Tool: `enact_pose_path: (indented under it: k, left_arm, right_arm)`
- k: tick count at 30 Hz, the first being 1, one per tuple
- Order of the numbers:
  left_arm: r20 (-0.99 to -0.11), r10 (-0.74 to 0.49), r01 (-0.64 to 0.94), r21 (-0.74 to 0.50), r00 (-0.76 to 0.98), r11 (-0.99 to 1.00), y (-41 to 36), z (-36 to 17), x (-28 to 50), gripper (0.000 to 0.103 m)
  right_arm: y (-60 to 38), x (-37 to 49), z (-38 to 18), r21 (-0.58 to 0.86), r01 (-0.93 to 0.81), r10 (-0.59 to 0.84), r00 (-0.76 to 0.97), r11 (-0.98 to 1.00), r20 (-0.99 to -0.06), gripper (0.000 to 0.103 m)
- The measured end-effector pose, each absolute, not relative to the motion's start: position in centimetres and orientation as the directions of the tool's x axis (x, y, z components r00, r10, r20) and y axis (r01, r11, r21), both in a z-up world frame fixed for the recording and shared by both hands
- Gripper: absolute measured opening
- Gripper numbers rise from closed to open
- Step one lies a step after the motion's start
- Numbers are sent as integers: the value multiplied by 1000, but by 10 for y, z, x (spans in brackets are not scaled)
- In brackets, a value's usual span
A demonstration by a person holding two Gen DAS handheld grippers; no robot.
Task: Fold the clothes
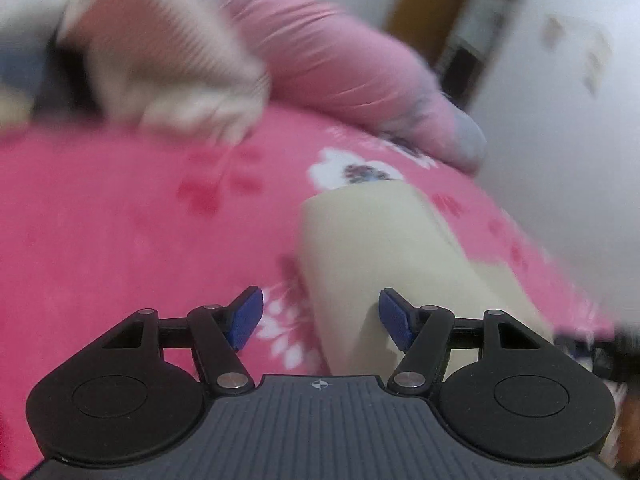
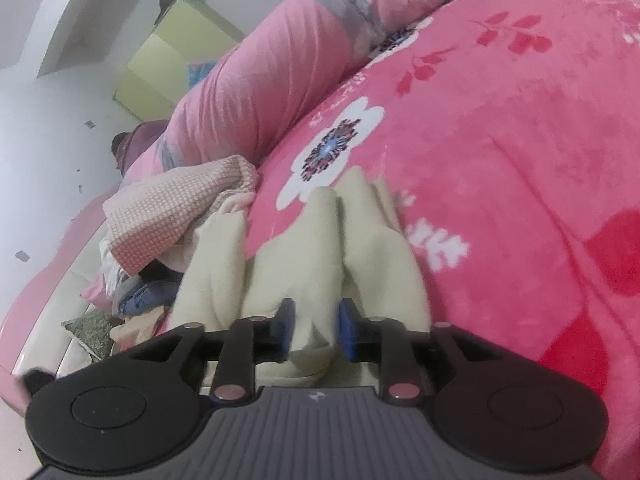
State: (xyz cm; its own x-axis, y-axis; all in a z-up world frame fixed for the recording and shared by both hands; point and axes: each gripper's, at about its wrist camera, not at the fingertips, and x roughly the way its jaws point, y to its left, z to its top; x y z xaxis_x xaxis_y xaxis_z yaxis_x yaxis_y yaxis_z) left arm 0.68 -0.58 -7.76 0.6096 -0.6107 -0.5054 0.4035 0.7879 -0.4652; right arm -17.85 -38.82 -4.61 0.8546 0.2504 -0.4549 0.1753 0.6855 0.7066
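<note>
A cream garment [image 1: 384,248] lies on the pink flowered blanket [image 1: 120,220]. In the left wrist view it stretches from the middle toward the lower right. My left gripper [image 1: 321,318] is open just above the blanket, its right pad over the garment's near edge; nothing is held. In the right wrist view my right gripper [image 2: 316,330] is shut on a bunched fold of the cream garment [image 2: 320,248], which trails away over the blanket [image 2: 500,160].
A pink-and-white checked cloth [image 2: 168,216] sits on a pile of other clothes at the bed's edge [image 1: 160,52]. A rolled pink duvet [image 2: 260,80] lies along the blanket's far side. A yellow-green cabinet [image 2: 168,64] stands by the wall.
</note>
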Motion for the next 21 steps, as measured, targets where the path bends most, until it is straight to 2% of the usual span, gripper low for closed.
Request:
enact_pose_path:
  k: [2,5,6,7,8,10,16,21]
  left_arm:
    - [-492,-655,343,-582,574,737,-2,-90,20,65]
    - [-458,-702,333,-650,546,683,-5,-94,23,64]
    - [-444,-720,331,-674,534,661,-6,-95,24,60]
    - [-429,-737,329,-696,522,638,-7,-95,24,58]
    - [-415,-752,329,-714,512,618,-9,-95,25,57]
    - [-416,-746,354,-690,520,632,-15,-90,20,58]
    - [-382,-758,479,-602,529,638,-38,-69,-2,58]
    - [-354,-771,661,-397,530,637,-68,-53,-38,64]
  right_arm:
    - [-386,-175,-43,709,173,262,849,684,-460,40]
    - [-380,-171,-43,685,178,251,842,706,-478,38]
    - [-378,-169,-43,681,182,247,841,709,-482,31]
    - [-377,-169,-44,679,186,241,842,710,-482,19]
    - [-377,-170,-44,678,190,231,847,710,-479,16]
    - [-376,-176,-43,680,183,216,863,710,-457,11]
    - [-374,-200,-29,644,135,182,898,753,-402,8]
    - [-384,-212,-27,626,140,154,907,767,-391,8]
